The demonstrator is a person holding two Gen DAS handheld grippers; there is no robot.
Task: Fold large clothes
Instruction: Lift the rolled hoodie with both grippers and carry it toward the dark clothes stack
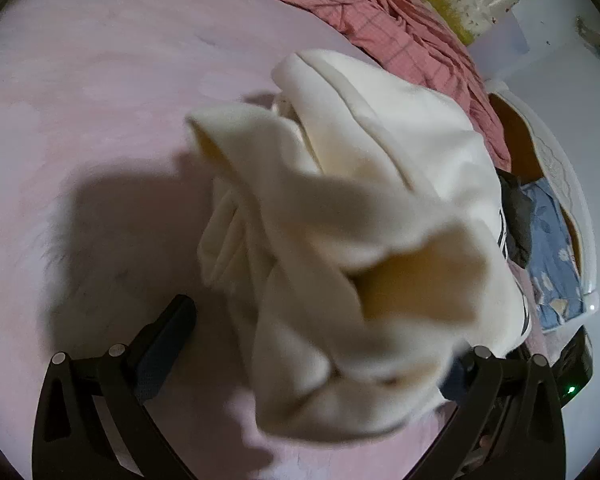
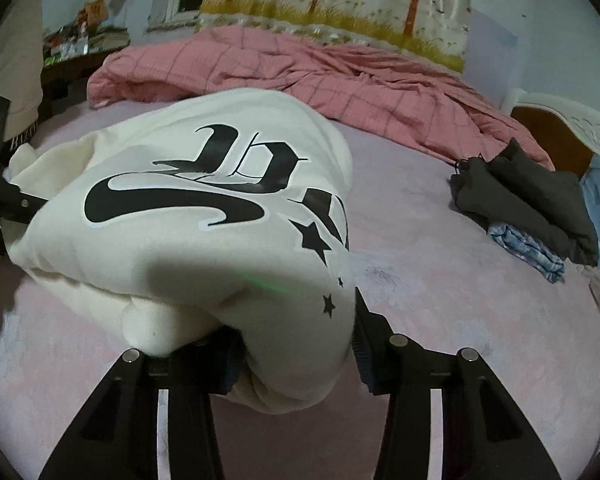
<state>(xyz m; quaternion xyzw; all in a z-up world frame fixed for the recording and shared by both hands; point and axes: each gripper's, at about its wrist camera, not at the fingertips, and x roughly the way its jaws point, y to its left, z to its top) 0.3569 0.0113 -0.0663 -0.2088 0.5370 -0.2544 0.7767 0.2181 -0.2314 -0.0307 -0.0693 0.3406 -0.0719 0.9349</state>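
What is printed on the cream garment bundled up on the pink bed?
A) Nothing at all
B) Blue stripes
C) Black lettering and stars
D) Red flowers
C: in the right wrist view, the cream fleece sweatshirt bears bold black gothic lettering outlined in white, with small black stars beside it, as it lies bunched on the pink bedsheet.

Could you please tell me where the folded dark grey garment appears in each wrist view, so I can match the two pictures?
Left wrist: dark grey garment at the right edge, partly hidden behind the cream sweatshirt.
Right wrist: right of centre, lying on the sheet over a blue cloth.
Shared landmark: pink checked duvet.
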